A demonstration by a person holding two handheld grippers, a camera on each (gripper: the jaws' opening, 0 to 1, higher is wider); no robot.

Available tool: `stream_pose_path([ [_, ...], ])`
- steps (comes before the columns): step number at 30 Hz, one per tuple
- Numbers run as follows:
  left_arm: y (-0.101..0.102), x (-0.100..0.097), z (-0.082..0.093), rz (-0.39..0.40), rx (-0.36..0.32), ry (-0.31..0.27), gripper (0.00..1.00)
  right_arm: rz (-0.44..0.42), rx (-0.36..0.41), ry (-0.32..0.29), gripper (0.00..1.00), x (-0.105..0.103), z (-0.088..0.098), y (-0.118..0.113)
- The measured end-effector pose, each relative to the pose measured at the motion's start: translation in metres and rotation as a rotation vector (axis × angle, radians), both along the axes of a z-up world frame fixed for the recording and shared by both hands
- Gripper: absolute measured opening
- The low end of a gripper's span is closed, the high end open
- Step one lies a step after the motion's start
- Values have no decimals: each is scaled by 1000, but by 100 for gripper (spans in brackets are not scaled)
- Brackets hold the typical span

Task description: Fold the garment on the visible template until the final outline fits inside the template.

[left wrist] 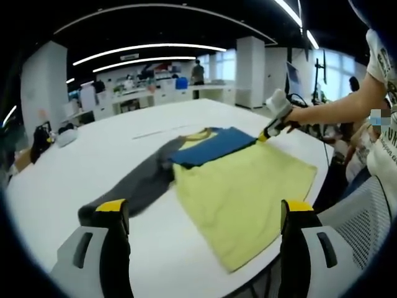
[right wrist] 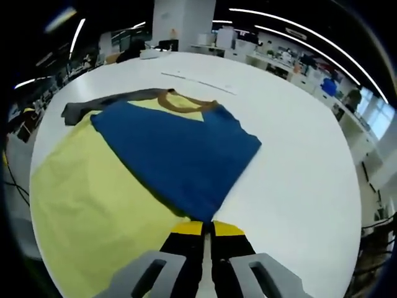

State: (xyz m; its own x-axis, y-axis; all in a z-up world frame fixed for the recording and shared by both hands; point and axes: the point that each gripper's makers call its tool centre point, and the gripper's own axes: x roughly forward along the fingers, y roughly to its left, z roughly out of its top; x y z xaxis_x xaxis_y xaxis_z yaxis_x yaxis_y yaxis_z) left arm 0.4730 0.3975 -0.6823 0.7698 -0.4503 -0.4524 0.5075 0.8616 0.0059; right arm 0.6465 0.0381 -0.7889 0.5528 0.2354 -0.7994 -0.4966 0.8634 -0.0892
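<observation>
Right fingers (right wrist: 207,231) pinched on blue sleeve (right wrist: 180,155) tip, shirt (left wrist: 242,192) beyond; left fingers (left wrist: 205,217) wide, empty, near shirt's hem on table (right wrist: 298,143).

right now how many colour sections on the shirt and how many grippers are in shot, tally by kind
yellow body panel: 1
blue folded panel: 1
grey sleeve: 1
brown collar: 1
left gripper, jaws apart: 1
right gripper, jaws closed at the blue edge: 1
Total: 4 shirt colour sections, 2 grippers, 6 in all
</observation>
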Motion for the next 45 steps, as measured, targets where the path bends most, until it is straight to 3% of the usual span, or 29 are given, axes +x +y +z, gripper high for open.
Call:
stream_pose_path([
  [8,7,1,-1,17,-1,0,99,-15,-5,9,0,-1,-1,-14],
  [12,9,1,0,28,-3,0,99,-17,36,12,0,0,-1,-14],
  [14,9,1,0,31,-2,0,99,-65,100,9,6,1,2,-11],
  [17,11,3,2,37,-7,-3,99,-48,113,-23,17,2,10,-11],
  [21,14,4,2,42,-8,-4,99,-62,231,-51,40,3,24,0],
  [25,18,7,2,53,-10,-3,99,-32,291,-90,59,2,41,8],
  [28,23,10,3,69,-19,-3,99,-5,381,-121,73,-4,61,26],
  [33,34,15,2,101,-27,-2,99,42,409,-138,92,-17,80,41],
  [37,45,20,3,132,-31,-5,99,82,437,-136,99,-27,91,50],
  [45,83,38,-1,208,28,-20,99,95,493,-184,99,-39,114,52],
])
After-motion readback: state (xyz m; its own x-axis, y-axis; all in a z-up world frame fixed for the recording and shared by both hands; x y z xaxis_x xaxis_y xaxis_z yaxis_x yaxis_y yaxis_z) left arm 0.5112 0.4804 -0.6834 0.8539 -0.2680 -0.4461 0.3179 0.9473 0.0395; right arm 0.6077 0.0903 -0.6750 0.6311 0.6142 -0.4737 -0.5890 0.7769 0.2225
